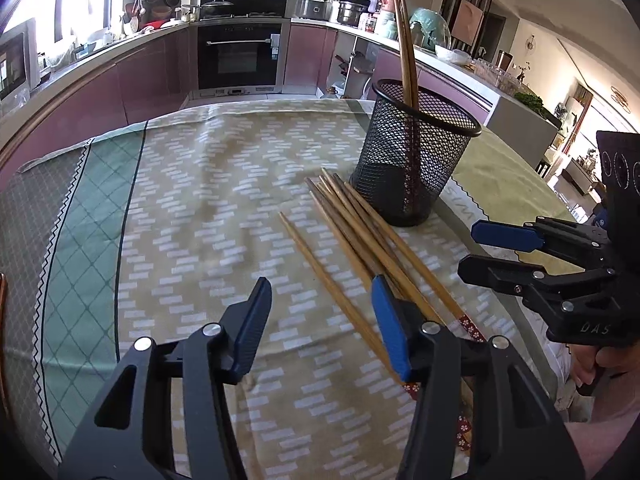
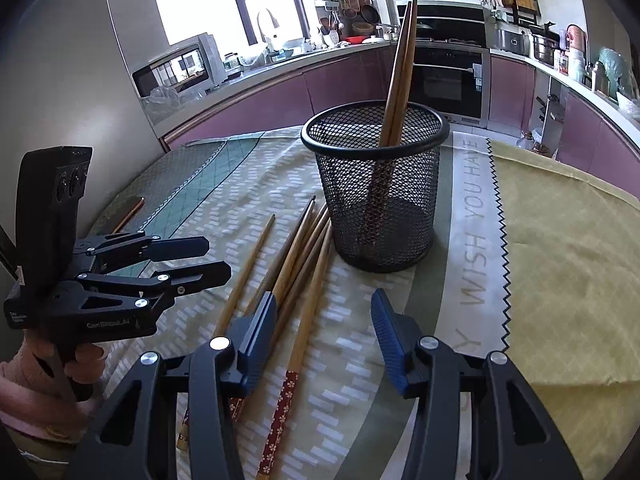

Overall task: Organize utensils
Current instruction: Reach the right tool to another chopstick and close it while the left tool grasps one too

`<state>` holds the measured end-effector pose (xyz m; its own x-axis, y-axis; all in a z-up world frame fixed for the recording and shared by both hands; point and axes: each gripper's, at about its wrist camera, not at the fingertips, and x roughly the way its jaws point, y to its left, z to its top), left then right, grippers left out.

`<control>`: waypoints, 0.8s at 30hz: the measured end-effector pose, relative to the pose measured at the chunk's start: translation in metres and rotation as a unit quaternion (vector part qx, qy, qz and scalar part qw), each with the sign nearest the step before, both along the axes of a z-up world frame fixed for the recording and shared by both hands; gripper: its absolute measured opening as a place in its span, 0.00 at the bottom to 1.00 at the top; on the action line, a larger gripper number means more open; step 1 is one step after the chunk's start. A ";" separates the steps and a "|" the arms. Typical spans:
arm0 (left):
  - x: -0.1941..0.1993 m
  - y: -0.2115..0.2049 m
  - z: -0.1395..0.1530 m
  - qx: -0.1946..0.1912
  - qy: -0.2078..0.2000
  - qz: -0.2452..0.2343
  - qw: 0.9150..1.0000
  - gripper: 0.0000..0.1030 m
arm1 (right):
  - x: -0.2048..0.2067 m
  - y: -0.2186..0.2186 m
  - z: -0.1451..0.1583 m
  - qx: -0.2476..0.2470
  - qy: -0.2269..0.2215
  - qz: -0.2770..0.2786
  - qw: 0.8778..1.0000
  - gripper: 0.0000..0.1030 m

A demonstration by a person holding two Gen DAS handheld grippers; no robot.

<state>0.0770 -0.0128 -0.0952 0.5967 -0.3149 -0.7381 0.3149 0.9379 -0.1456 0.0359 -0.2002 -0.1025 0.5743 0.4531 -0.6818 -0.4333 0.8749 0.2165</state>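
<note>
Left tongs: your left tongs (image 1: 322, 320) stand partly spread with nothing gripped. Their right pad sits over the loose chopsticks; the left pad hangs over bare cloth.

Right tongs: your right tongs (image 2: 324, 334) are likewise partly spread and empty. One chopstick with a red flowered handle (image 2: 280, 412) runs up between the fingers, and the pads do not press on it.

Loose chopsticks: the loose chopsticks (image 1: 360, 236) lie in a fan on the cloth just beside the mesh holder, their thin tips toward its base and their patterned ends toward you. One lies slightly apart on the left of the bundle. I cannot count them surely where they overlap.

Mesh holder: the black mesh holder (image 2: 376, 196) stands upright on the worktop (image 1: 192, 184), which is covered by a patterned tablecloth. It holds what looks like one pair of chopsticks (image 2: 400, 72), leaning against the rim with the patterned ends at the bottom. Nothing else shows inside.

Progress: you seem early on. One pair is stowed; the whole bundle is still on the cloth.

Left to do: pick up the loose ones and stand them in the holder.
</note>
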 end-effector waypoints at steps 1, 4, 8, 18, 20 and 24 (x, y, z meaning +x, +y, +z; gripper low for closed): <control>0.000 -0.001 -0.001 0.001 0.003 -0.001 1.000 0.48 | 0.000 0.002 -0.001 -0.004 0.000 0.000 1.000 0.46; 0.001 -0.004 -0.004 0.004 0.010 -0.004 1.000 0.46 | 0.001 0.006 -0.003 -0.013 0.000 -0.002 1.000 0.46; 0.002 -0.008 -0.009 0.012 0.018 -0.007 1.000 0.43 | 0.003 0.008 -0.008 -0.024 0.002 -0.006 1.000 0.43; 0.006 -0.017 -0.016 0.030 0.026 -0.011 0.999 0.34 | 0.008 0.014 -0.018 -0.038 0.016 -0.007 0.999 0.33; 0.007 -0.018 -0.016 0.034 0.025 -0.013 0.999 0.26 | 0.009 0.015 -0.019 -0.040 0.019 -0.006 0.999 0.31; 0.009 -0.012 -0.014 0.027 0.030 -0.015 0.999 0.14 | 0.010 0.014 -0.021 -0.045 0.023 -0.006 0.999 0.23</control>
